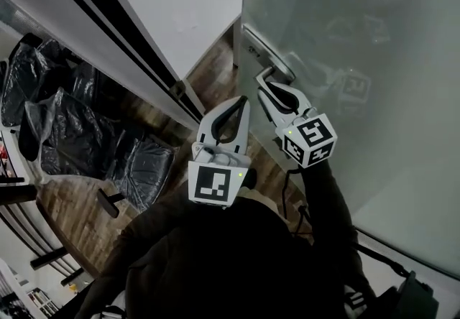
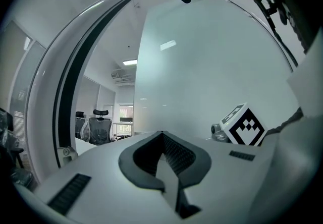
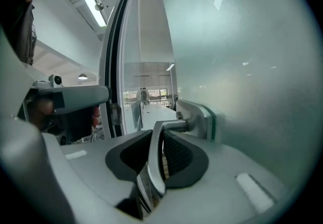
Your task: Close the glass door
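Handle (image 3: 153, 162) of glass door (image 1: 359, 59) sits clamped inside right gripper (image 3: 162, 137); left gripper (image 2: 164, 140) hangs beside it, pinched together, empty.

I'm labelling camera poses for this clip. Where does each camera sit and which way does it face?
Head view: on the person's head, steeply down on left gripper, right gripper, glass door; dark sleeve shows.
Left gripper view: on the left gripper, along its shut, empty jaws toward the glass door.
Right gripper view: on the right gripper, along jaws shut on the door handle.
Shared: all three show the glass door.
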`<state>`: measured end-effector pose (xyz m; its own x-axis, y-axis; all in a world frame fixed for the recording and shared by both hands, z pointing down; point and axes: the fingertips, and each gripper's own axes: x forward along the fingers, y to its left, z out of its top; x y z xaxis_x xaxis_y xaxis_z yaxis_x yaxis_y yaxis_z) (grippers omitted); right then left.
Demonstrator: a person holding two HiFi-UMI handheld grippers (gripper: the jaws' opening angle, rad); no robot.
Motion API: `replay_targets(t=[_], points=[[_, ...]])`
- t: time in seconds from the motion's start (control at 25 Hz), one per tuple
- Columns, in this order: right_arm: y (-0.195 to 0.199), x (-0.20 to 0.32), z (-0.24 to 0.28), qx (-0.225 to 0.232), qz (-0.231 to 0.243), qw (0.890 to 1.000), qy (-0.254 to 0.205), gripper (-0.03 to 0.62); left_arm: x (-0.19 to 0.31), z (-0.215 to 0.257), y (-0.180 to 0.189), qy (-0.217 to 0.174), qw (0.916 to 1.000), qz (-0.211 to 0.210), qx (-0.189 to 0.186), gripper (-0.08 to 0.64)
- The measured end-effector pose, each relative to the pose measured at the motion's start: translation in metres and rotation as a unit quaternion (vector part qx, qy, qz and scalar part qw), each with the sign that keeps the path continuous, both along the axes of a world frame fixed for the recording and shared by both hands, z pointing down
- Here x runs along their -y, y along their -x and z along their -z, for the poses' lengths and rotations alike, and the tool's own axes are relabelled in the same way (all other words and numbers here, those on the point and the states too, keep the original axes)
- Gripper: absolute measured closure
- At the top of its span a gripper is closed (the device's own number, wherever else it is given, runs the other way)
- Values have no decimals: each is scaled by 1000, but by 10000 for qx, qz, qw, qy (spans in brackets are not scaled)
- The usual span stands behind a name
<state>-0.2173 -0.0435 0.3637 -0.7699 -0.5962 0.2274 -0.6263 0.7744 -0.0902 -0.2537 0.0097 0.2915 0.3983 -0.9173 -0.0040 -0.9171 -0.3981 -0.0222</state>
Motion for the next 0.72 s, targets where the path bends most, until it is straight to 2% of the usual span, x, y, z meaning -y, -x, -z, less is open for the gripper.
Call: replay_targets(t=[0.24, 0.52, 0.72], points=[[17, -21, 1, 7, 195, 9998, -13, 525, -16, -5, 19, 60, 9999, -145, -31, 563], [39, -61, 3, -6, 406, 9991, -86, 525, -42, -7, 35, 59, 9999, -77, 69, 563], [56, -93, -9, 7, 535, 9985, -82, 525, -68, -15, 45, 8, 9997, 206, 159, 563]])
